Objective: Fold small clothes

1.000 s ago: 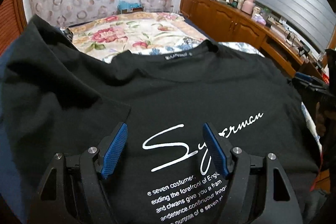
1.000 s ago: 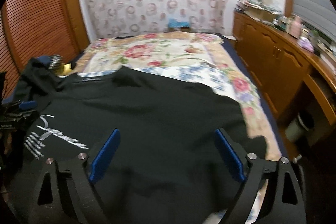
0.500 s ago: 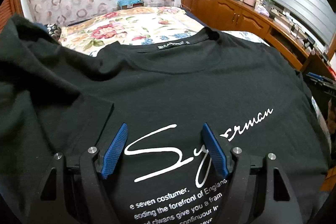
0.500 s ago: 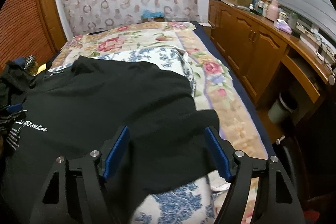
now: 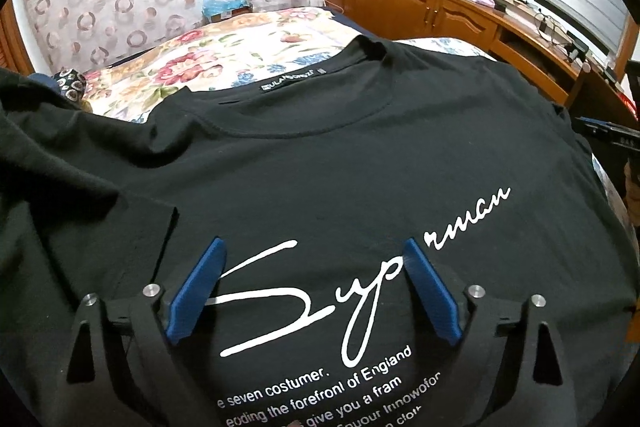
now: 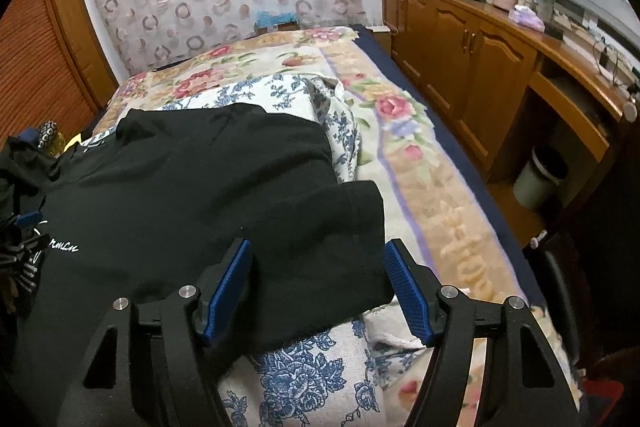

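The left gripper point(image 5: 312, 255) has just been opening; its jaws stand wide above the chest print, gripping nothing. The right gripper point(image 6: 318, 255), just narrowed but not gripping, brackets the sleeve point(image 6: 320, 227), likely to fold it inward. One black T-shirt point(image 5: 320, 155) lies print-up across the frame's centre on the floral bedspread point(image 6: 420, 167). Two grippers.

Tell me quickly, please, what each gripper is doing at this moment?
Left gripper: open, jaws just widened, above the black T-shirt print, gripping nothing.
Right gripper: open, jaws just narrowing around the T-shirt's sleeve, not pressing it.
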The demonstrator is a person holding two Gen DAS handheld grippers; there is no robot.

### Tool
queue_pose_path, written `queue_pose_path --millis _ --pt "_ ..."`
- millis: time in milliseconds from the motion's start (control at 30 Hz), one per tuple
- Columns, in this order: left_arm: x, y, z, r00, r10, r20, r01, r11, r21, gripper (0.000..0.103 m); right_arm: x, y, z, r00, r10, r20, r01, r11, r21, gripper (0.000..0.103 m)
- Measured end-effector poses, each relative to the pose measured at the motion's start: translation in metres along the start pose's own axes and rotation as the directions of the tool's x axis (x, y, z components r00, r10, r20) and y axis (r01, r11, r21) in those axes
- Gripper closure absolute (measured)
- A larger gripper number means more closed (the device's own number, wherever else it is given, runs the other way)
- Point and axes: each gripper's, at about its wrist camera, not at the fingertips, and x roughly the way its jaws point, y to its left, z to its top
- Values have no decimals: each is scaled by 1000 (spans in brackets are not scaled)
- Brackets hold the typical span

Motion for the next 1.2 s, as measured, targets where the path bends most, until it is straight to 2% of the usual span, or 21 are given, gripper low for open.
queue_pose_path --millis 200,500,633,700,733,767,833,933,1033,1200 --pt "-1 0 0 1000 -1 -1 1 1000 -1 10 8 -7 6 1000 27 6 -28 998 57 34" --pt "-1 1 -1 1000 -1 -1 1 1000 0 9 23 -17 10 998 67 -4 -66 991 113 46" --pt "-1 0 -1 1000 -1 0 1 1000 -2 9 23 -18 8 996 89 -4 -88 989 116 65" --pt "-1 0 0 1000 2 0 -2 1000 -2 9 19 -12 8 998 56 7 -56 995 85 75" --pt "-1 0 0 1000 5 0 -5 1000 -7 9 17 -8 8 1000 23 13 -24 998 60 86" --pt "-1 1 0 1000 8 1 -8 1000 -11 9 17 -4 8 1000 -12 15 11 999 30 91" --pt "-1 3 0 1000 18 1 -18 1000 -18 9 15 -1 8 1000 -9 21 9 1000 12 97" --pt "-6 11 -1 999 30 15 -29 998 -54 9 12 1 8 999 -4 34 4 1000 -6 100" --pt "-17 17 -1 999 12 53 -7 996 -93 9 8 3 7 998 5 55 -5 1000 -6 100" --pt "-35 19 5 995 20 99 -10 995 -102 9 -6 10 8 993 45 110 -43 999 -19 101"
